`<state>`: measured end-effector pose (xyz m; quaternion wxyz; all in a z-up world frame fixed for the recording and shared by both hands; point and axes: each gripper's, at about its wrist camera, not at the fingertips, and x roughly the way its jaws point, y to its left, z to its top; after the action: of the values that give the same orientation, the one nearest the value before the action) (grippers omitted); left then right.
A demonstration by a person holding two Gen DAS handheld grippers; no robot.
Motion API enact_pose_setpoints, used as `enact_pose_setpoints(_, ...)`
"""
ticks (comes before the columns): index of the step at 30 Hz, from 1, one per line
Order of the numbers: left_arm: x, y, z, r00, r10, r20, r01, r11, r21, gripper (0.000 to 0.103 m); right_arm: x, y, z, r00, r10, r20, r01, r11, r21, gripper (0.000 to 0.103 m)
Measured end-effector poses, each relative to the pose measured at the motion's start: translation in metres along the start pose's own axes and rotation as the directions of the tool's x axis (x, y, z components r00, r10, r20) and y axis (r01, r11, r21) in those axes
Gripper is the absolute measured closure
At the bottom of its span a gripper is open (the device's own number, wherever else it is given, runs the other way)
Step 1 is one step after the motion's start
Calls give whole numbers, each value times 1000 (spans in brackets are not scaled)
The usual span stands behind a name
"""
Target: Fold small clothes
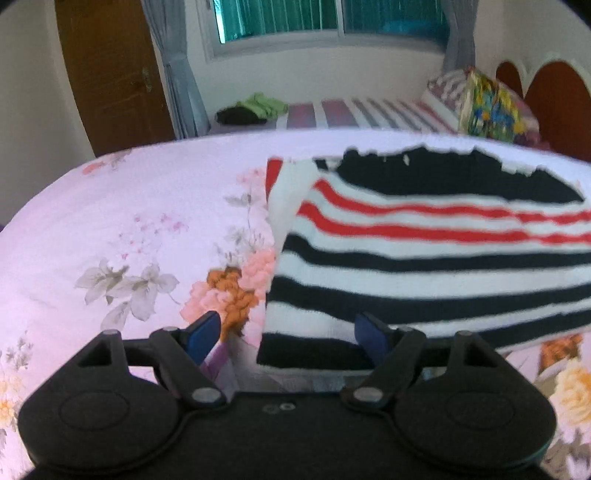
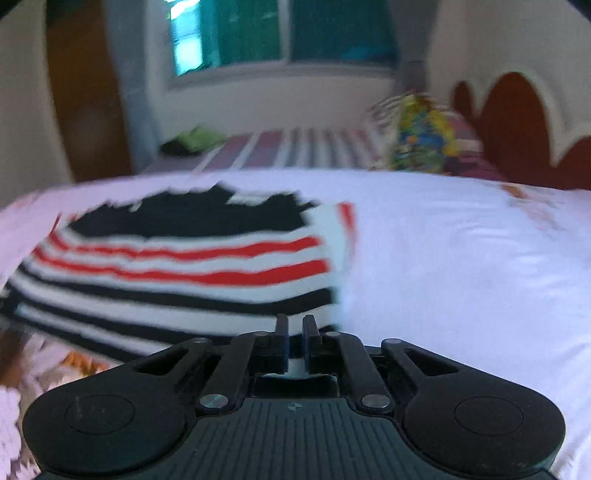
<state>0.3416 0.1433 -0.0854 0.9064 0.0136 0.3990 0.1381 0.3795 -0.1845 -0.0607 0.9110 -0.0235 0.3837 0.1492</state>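
A small knitted garment (image 1: 424, 258) with black, white and red stripes lies partly folded on the floral bedsheet (image 1: 129, 221). My left gripper (image 1: 288, 332) is open, its blue-padded fingers (image 1: 205, 330) spread on either side of the garment's near left corner, which lies between them. In the right wrist view the same garment (image 2: 184, 273) lies left of centre. My right gripper (image 2: 294, 332) is shut on the garment's near right edge; white fabric shows between the narrow fingers. The right view is motion-blurred.
A second bed with a striped cover (image 1: 351, 112) stands behind, with green and black clothes (image 1: 255, 109) at its left end and a colourful pillow (image 1: 491, 107) at the right. A wooden door (image 1: 110, 74) and window (image 1: 325, 18) are beyond. White sheet (image 2: 461, 277) spreads right.
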Motion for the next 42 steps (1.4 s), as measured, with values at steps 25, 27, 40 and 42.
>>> enact_pose_setpoints(25,-20,31,-42,937,-337,98,333,765,-551,31,-6,46,22,990,109,89,-108,994,-8,103)
enact_pose_setpoints(27,-12,38,-48,931,-342,129,347,714,-609,36,-4,54,24,985,138,104,-137,990,-17,103)
enact_pose_setpoints(40,49,50,-28,887,-368,277,440,500,-746,41,45,91,45,958,283,42,-283,959,-3,103)
enact_pose_setpoints(42,55,49,-21,889,-371,269,437,504,-745,48,55,94,48,958,285,42,-285,958,1,103)
